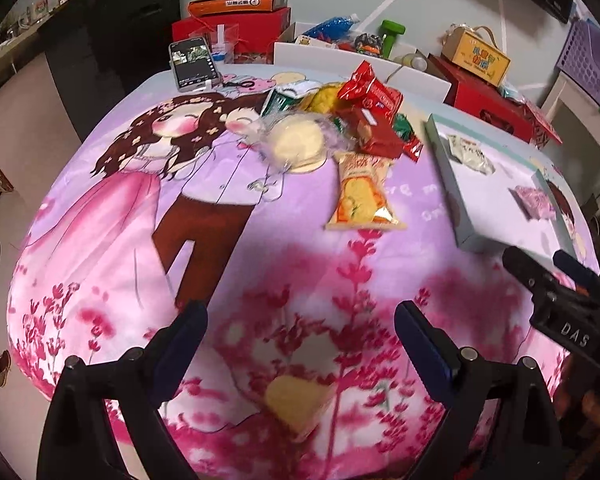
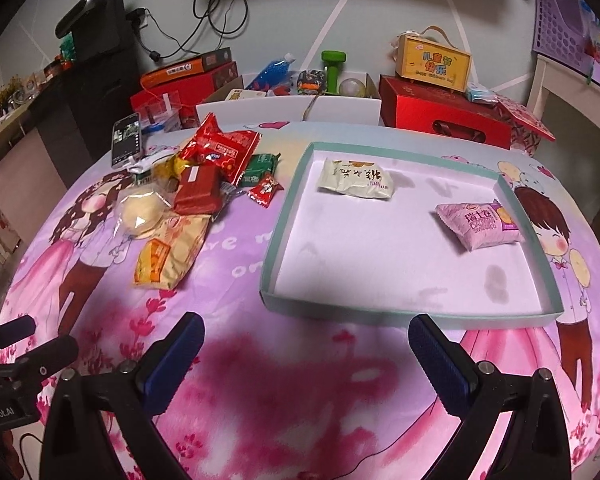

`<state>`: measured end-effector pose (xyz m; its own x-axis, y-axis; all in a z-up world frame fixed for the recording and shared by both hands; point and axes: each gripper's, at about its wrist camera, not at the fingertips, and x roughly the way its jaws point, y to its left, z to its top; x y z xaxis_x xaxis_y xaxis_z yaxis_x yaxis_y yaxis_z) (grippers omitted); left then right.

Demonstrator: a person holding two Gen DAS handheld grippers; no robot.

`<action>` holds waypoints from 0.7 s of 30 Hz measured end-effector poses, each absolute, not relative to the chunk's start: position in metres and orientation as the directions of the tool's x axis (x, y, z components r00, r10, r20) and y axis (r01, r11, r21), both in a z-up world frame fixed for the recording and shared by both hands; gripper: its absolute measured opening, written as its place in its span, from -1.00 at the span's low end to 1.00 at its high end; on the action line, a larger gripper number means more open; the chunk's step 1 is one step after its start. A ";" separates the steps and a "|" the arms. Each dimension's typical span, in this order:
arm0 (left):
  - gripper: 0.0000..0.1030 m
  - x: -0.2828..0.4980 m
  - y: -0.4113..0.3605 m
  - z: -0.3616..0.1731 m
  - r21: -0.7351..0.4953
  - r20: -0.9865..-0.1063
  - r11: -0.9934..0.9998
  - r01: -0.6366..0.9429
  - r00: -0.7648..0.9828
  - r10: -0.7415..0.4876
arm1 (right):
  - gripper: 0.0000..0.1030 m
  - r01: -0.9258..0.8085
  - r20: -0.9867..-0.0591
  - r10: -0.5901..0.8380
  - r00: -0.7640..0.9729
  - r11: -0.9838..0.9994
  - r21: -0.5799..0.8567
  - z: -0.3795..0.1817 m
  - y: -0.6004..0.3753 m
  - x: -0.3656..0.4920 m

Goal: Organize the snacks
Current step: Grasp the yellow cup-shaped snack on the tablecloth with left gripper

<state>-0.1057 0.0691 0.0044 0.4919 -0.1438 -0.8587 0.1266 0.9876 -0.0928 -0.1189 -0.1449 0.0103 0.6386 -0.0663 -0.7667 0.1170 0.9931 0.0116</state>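
Observation:
A pile of snacks lies on the pink cartoon cloth, left of a shallow teal-rimmed tray. The pile holds red packets, a clear-wrapped round bun and a yellow bag. The tray holds a white packet and a pink packet. In the left wrist view the pile, yellow bag and tray show too. My left gripper is open and empty above the cloth. My right gripper is open and empty, just in front of the tray's near edge.
A phone stands at the cloth's far left edge. Behind the table are red boxes, a white box of items, a yellow carry box and cables on the wall. A purple basket sits far right.

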 end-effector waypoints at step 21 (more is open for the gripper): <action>0.45 -0.140 0.076 -0.040 -0.104 -0.921 0.968 0.231 0.345 -0.181 | 1.00 0.109 -0.781 -0.097 0.616 0.993 -0.037 0.003 -0.131 -0.124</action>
